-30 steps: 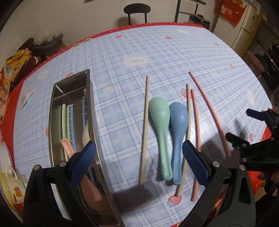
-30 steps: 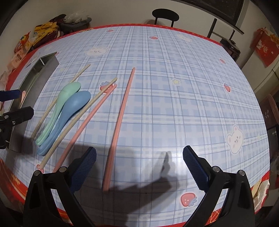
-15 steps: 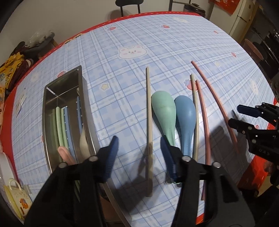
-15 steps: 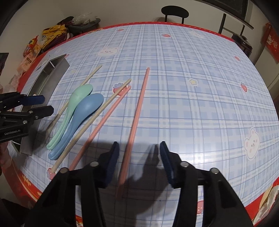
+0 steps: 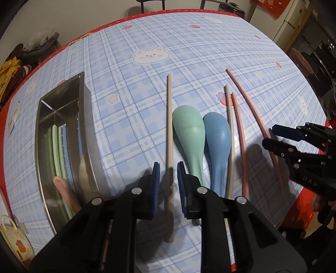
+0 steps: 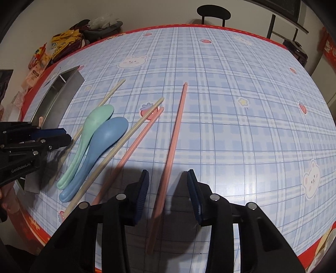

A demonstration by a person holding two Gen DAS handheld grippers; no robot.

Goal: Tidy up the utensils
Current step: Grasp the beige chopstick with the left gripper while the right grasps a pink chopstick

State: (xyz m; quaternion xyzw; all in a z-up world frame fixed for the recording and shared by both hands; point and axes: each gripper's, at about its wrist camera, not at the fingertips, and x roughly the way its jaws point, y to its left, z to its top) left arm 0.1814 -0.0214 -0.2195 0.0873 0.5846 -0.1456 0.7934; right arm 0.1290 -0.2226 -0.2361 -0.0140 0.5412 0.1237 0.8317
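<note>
On the blue plaid tablecloth lie a beige chopstick [image 5: 169, 134], a green spoon [image 5: 190, 134], a blue spoon [image 5: 217, 140], a second beige chopstick [image 5: 230, 134] and two pink chopsticks [image 5: 239, 134] [image 6: 174, 138]. My left gripper [image 5: 168, 168] is low over the table, its jaws narrowly apart on either side of the first beige chopstick. My right gripper [image 6: 168, 178] is partly open, straddling the lone pink chopstick near its close end. A steel tray [image 5: 86, 117] at the left holds green and blue chopsticks and a pink spoon [image 5: 63, 189].
The tray also shows in the right wrist view [image 6: 61, 92]. Snack bags and clutter [image 6: 61, 44] lie beyond the table's far left edge. A black chair [image 6: 213, 10] stands behind the table. A cup [image 5: 12, 241] sits at the near left corner.
Both grippers have narrowed from wide open and dropped toward the table. The left now straddles the beige chopstick, the right the lone pink chopstick.
</note>
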